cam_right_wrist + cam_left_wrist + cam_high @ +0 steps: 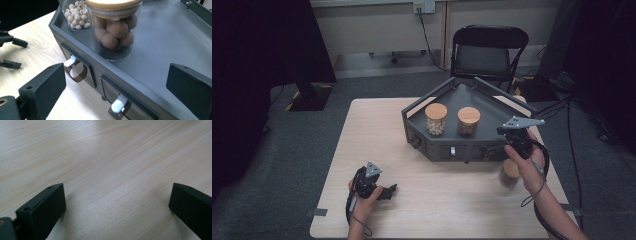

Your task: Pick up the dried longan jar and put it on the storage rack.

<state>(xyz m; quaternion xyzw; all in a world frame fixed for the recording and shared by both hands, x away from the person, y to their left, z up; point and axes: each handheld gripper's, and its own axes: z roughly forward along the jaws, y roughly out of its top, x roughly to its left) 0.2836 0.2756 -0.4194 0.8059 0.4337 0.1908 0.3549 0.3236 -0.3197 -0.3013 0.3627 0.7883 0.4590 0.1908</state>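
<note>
A dark grey drawer unit (492, 112) with a railed top stands at the table's back right. On its top stand two wood-lidded glass jars: one of white beads (436, 119) (75, 15) and one of brown balls (468, 121) (113, 30). A third jar (510, 173) stands on the table, partly behind the right hand. My right gripper (504, 137) (116, 77) hovers open over the unit's front right corner, near the brown-ball jar. My left gripper (387, 191) (117, 195) is open, low over bare wood at the front left.
Two smoky drawer handles with white clips (75, 68) (118, 106) stick out of the unit's front. A black folding chair (488, 50) stands behind the table (377, 130). Cables trail over the floor at the right.
</note>
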